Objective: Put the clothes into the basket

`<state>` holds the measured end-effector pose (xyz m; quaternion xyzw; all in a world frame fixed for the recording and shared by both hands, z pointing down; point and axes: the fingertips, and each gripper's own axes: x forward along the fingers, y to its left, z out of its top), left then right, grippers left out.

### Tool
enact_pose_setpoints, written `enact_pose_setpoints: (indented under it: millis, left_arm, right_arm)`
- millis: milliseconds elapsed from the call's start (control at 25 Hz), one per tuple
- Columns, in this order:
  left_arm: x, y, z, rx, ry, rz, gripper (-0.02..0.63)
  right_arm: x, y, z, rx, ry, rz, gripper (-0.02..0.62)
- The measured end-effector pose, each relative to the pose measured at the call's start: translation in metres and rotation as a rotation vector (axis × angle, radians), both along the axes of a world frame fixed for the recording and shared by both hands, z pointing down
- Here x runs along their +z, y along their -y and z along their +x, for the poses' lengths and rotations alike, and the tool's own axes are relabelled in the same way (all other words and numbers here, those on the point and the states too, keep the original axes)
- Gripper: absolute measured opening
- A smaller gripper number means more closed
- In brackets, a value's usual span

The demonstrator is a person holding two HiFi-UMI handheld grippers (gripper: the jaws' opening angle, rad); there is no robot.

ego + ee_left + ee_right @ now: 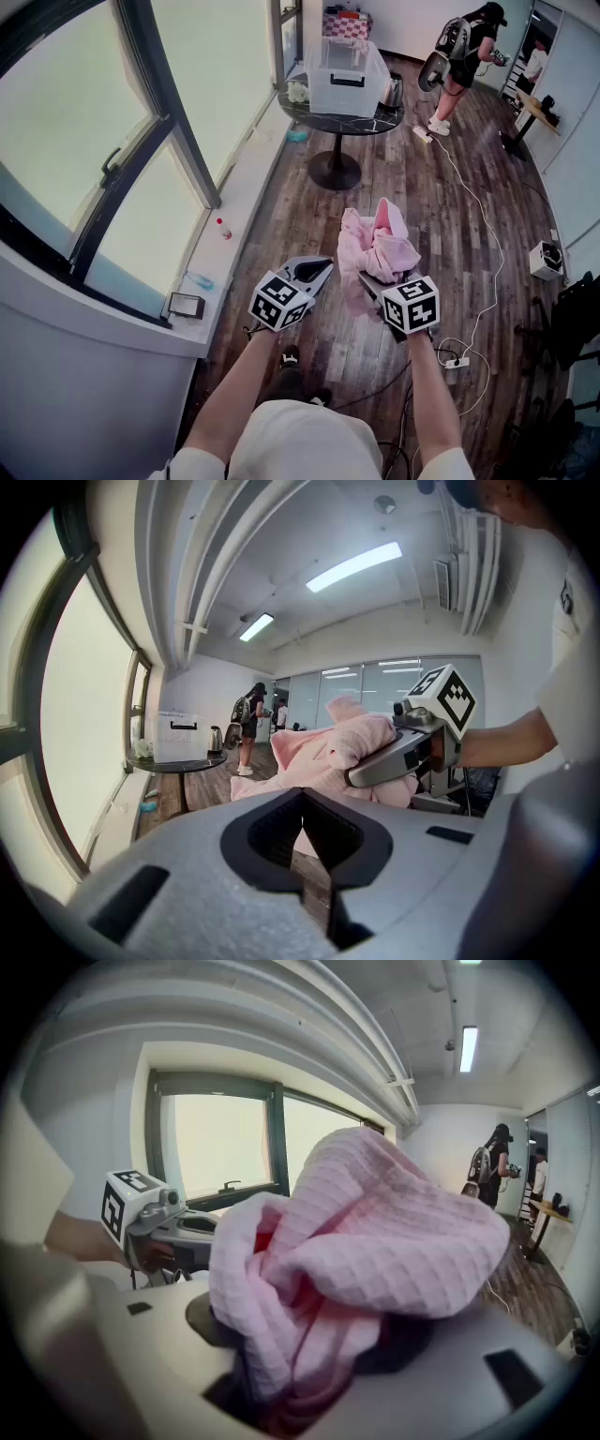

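Wood floor (281, 230) beneath bunched pink cloth (380, 246).

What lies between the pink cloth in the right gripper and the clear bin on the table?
In the head view, just bare wood floor and the table pedestal; nothing else.

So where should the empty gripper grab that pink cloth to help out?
Probably the loose flap of the pink cloth, hanging on its left side. The right gripper already pinches the bunched middle, so that flap is the free part. The left gripper, jaws together now, could open and come in level from the left.
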<state>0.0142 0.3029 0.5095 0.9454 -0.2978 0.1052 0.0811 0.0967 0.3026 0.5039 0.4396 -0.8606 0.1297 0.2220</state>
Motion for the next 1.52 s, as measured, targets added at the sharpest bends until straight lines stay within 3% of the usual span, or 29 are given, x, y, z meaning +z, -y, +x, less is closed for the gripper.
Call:
enact_pose_setpoints:
  millis: [240,600,1160,1520]
  left_arm:
    - [0.009,-0.014,-0.002,-0.008,-0.008,-0.038,0.014]
    - [0.003,-0.008,-0.007,-0.019,-0.015,-0.028,0.015]
    - [0.004,0.101,-0.05,0.02,0.001,-0.019,0.015]
    - [0.006,0.163,-0.072,0.046,0.013,-0.017,0.015]
  right_arm:
    - [0.007,-0.013,-0.007,-0.006,0.011,-0.027,0.285]
    - [0.007,-0.008,-0.013,-0.009,0.025,-0.029,0.285]
    - [-0.005,0.095,-0.037,0.037,0.049,0.016,0.285]
    - [-0.002,0.154,-0.031,0.09,0.035,0.022,0.285]
